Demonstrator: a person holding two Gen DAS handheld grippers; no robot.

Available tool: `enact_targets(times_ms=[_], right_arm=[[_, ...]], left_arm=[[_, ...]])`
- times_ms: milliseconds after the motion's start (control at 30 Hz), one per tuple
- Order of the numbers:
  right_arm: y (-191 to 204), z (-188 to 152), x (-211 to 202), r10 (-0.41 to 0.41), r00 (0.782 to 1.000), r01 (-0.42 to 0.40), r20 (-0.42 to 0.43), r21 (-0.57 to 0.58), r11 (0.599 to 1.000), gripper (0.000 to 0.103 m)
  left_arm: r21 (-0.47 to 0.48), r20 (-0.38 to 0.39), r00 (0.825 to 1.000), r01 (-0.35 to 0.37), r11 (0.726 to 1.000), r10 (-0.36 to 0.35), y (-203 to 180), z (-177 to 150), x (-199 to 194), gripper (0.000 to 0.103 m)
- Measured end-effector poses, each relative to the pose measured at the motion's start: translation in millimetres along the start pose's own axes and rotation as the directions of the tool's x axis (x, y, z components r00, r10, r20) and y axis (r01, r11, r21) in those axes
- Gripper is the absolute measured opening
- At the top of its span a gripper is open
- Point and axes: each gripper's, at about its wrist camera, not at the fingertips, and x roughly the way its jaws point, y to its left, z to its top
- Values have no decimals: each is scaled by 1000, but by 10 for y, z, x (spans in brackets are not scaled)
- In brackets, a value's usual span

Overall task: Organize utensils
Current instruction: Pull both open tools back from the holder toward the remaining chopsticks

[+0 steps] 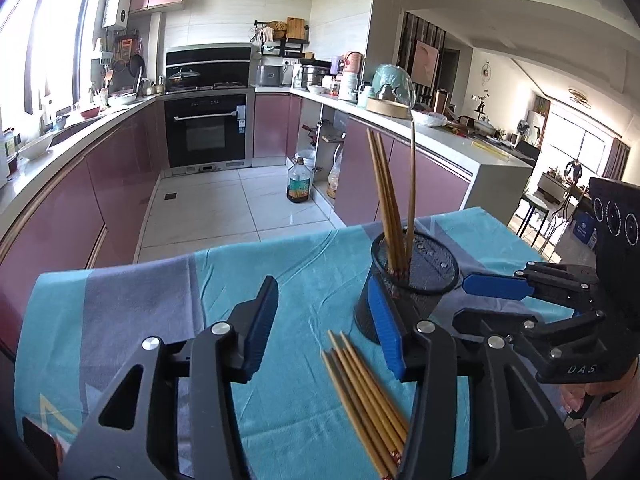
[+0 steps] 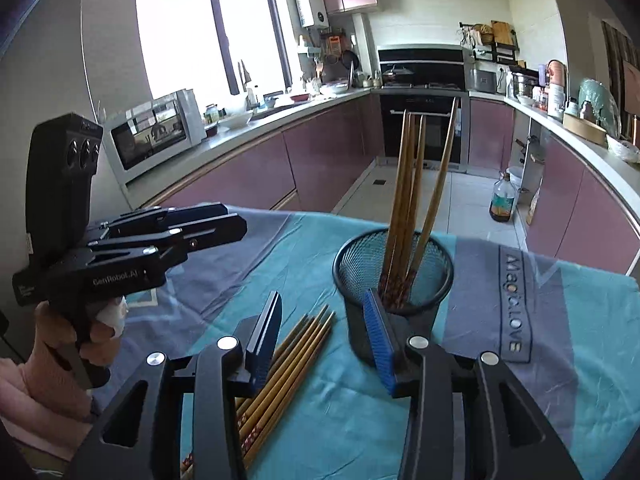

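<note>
A black mesh cup [image 1: 412, 276] stands on the table with several wooden chopsticks [image 1: 386, 200] upright in it; it also shows in the right wrist view [image 2: 394, 264]. A bundle of loose chopsticks [image 1: 364, 392] lies flat on the cloth just in front of the cup, also in the right wrist view [image 2: 280, 376]. My left gripper [image 1: 326, 324] is open and empty, above the cloth left of the cup. My right gripper [image 2: 324, 336] is open and empty, its jaws straddling the loose bundle's tips and the cup's near side.
The table is covered by a teal and grey cloth [image 1: 160, 304]. Beyond its far edge is the kitchen floor with an oil bottle [image 1: 298, 184], purple cabinets and an oven [image 1: 206, 128]. A microwave [image 2: 156, 132] stands on the left counter.
</note>
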Motion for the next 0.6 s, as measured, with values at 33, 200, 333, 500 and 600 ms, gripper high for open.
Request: enact_targets(times_ms=[33,200,333,500,600], right_arm=[[16,-63,61,2,1000,-2,-23,6,1000,40],[57,-364,326,33,993,-25,-115,70,997,40],[122,-496,417,21,987,-9,-158,74,997,40],[194,-612,442,5,984,7,-180,67,998,40],[217,-646,455,3,982,9,-188,63,998,40]], left_arm=[[-15,-14,1000,0,1000,0,32,-92,-2,51],[-59,-115,993,-8,998,2,117,-559,65,51],[-57,-175,985,-14,998,4,51,-831,174,51],[-32,-225,974,-15,999,7,-61,-1051,259,51],[-13,-234,972,-10,1000,6,-122,-1141,278,51]])
